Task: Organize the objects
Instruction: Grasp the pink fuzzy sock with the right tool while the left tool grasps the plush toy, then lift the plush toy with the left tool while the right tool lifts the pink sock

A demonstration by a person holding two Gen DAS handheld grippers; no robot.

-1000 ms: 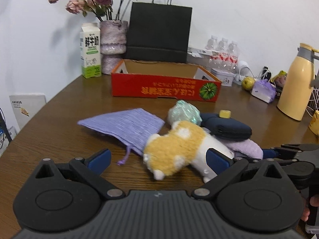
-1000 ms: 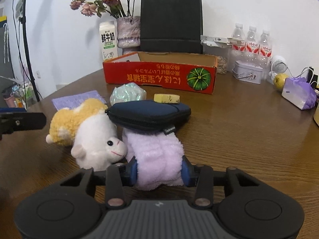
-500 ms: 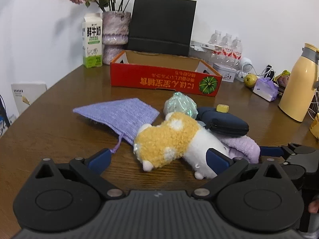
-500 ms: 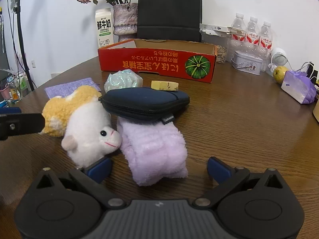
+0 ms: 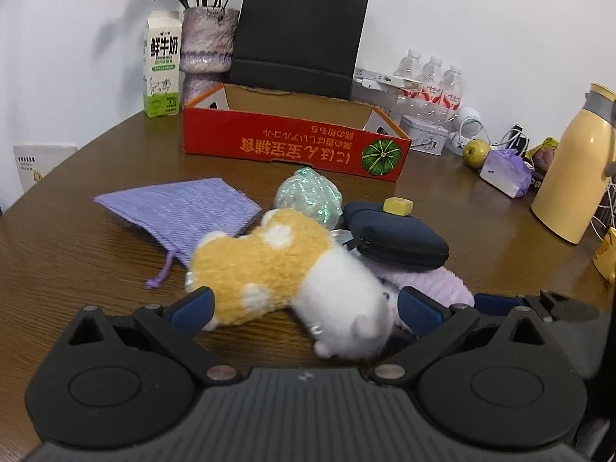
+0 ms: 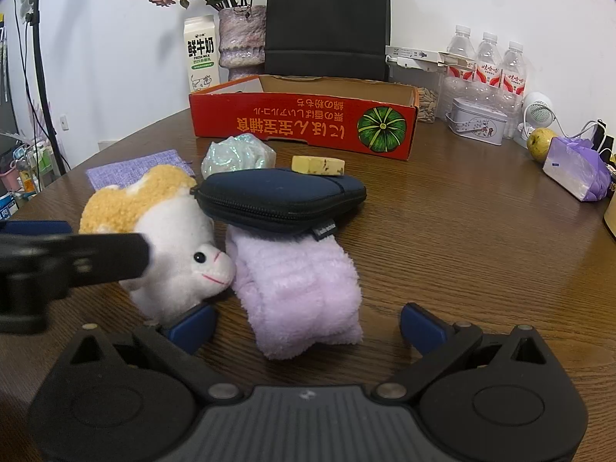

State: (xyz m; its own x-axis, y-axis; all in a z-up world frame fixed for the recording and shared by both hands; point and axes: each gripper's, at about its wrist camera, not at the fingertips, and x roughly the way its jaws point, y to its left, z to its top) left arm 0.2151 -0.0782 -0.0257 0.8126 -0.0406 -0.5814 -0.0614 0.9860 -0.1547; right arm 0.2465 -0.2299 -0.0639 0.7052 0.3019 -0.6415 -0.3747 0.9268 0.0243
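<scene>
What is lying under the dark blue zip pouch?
The pouch rests on the far end of the fluffy lilac cloth, beside the plush toy. The covered part of the cloth and anything else beneath cannot be seen.

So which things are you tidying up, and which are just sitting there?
For the tidying:
plush toy
fluffy purple cloth
dark blue pouch
purple bag
shiny ball
yellow block
red box, probably where they go

Just sitting there:
milk carton
vase
black bag
water bottles
yellow flask
</scene>
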